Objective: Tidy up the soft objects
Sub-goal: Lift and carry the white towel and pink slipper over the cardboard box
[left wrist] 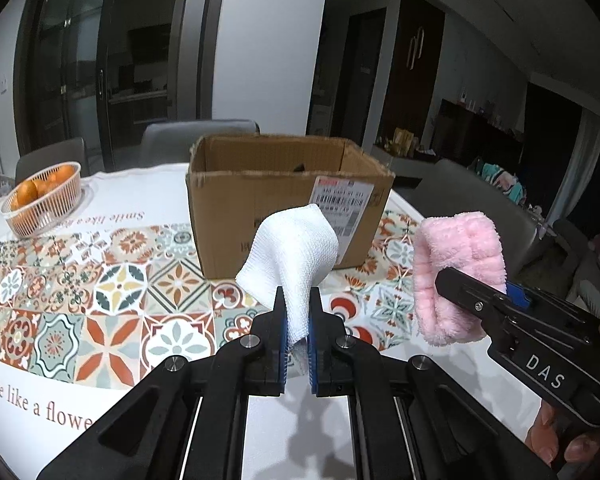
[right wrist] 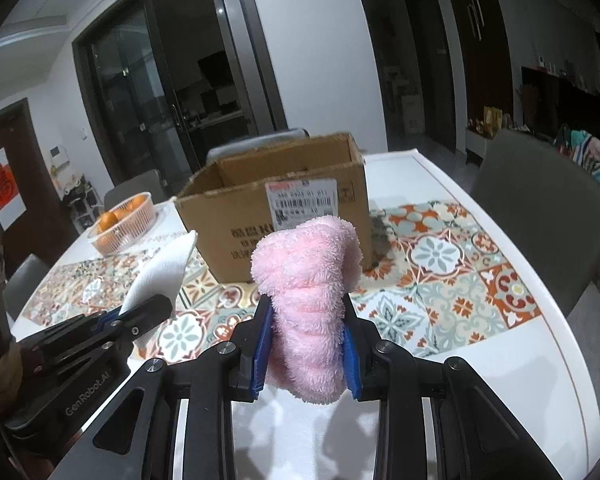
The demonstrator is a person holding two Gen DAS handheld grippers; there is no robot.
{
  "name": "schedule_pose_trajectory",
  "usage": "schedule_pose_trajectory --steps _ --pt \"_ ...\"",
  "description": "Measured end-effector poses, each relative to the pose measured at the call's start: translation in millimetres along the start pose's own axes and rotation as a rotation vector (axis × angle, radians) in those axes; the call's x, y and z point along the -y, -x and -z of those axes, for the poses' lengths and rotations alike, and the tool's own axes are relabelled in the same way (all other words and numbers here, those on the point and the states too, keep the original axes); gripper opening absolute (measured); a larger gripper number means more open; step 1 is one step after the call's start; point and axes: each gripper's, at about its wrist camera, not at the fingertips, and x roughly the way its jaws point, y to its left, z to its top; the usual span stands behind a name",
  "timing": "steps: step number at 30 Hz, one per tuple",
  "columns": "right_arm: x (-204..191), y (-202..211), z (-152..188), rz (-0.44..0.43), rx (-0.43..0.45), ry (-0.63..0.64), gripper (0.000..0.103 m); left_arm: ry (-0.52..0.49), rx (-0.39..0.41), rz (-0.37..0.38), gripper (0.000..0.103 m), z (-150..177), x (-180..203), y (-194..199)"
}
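Gripping waffle-weave white cloth [left wrist: 290, 256], fluffy pink towel [right wrist: 312, 300]

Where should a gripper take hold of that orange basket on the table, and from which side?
Probably the basket's upper rim on its near side, coming from above with one finger inside and one outside. Its slatted wall flares outward and oranges fill the middle, so the whole basket looks too wide for the jaws, while the thin rim stands clear above the tablecloth.

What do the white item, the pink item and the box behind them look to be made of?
White cloth: thin woven cotton, judging by its fine grid texture. Pink band: plush terry or microfibre, with fuzzy ribbed pile. Box: matte brown corrugated cardboard, with ragged cut edges and a printed label.
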Motion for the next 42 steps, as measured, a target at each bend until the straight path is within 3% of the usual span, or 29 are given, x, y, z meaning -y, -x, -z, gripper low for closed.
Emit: schedule_pose_trajectory --steps 23,33,42 --pt "-23.6 20.7 -57.6 -0.037 0.206 0.071 0.032 -0.061 0.225 -0.024 0.009 -66.5 -5.2 30.2" --pt "-27.6 12.3 -82.7 -0.041 0.272 0.088 0.032 -0.099 0.299 -0.034 0.009 -99.6 -7.9 19.4" --pt "-29.2 -7.3 -106.6 -0.03 0.316 0.111 0.032 -0.1 0.303 -0.038 0.009 -118.6 -18.1 -7.1"
